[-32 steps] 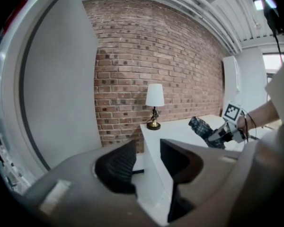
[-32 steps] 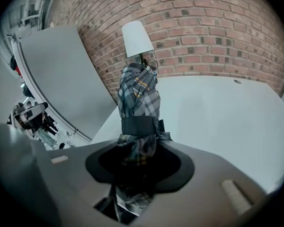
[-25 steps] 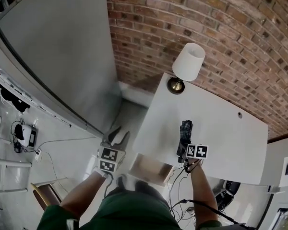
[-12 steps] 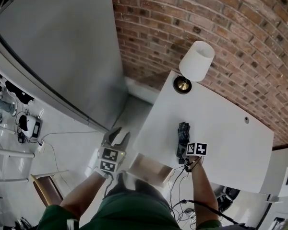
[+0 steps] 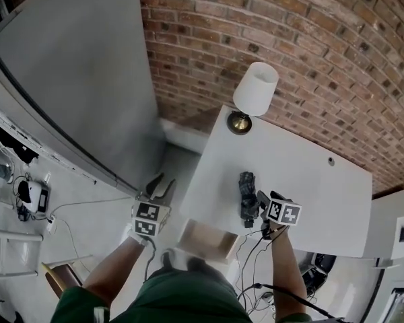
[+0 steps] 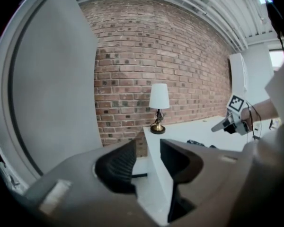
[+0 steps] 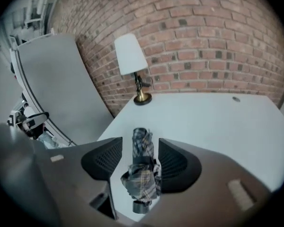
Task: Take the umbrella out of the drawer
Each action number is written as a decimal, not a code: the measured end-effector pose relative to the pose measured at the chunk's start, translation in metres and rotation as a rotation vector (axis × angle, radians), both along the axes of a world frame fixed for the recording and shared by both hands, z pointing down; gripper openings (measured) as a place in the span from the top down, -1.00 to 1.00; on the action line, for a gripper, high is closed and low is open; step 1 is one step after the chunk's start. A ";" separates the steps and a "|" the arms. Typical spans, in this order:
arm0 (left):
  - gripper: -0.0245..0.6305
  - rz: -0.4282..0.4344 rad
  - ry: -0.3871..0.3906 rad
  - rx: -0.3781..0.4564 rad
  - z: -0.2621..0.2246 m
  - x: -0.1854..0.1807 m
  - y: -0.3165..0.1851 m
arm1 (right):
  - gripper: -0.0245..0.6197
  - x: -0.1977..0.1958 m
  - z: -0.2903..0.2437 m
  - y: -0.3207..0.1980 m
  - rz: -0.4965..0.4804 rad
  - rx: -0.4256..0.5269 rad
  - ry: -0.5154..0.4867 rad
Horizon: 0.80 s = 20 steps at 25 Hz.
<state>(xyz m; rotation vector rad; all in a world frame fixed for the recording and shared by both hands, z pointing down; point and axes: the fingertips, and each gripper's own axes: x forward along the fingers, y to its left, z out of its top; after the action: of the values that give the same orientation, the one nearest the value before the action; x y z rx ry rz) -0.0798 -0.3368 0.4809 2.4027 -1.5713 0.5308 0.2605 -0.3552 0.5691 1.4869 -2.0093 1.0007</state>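
A folded plaid umbrella (image 5: 246, 197) lies on the white table (image 5: 310, 180), pointing toward the lamp. My right gripper (image 5: 266, 198) hovers just above and to the right of its handle end. Its jaws have just been opening. In the right gripper view the umbrella (image 7: 143, 171) shows in the gap between them, and the pads stand clear of the fabric. My left gripper (image 5: 160, 184) hangs open and empty over the floor, left of the table. In the left gripper view its fingers (image 6: 119, 162) frame the table edge.
An open wooden drawer (image 5: 205, 241) juts from the table's near edge, between my arms. A white-shaded lamp (image 5: 256, 89) on a brass base stands at the table's far left corner, against the brick wall. A grey panel (image 5: 81, 66) leans at the left. Cables hang under the table.
My right gripper has let go of the umbrella and risen off it, jaws spreading. The umbrella stays on the table. My left gripper has barely shifted.
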 end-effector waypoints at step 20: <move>0.55 0.085 0.142 0.337 -0.176 -0.050 0.010 | 0.59 -0.047 -0.265 0.096 0.162 0.741 0.099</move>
<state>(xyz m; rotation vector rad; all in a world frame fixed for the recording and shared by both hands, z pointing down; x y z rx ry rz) -0.1294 -0.3271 0.3051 2.6902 -1.6115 0.1086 0.2131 -0.2597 0.3041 2.0341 -2.3371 0.2014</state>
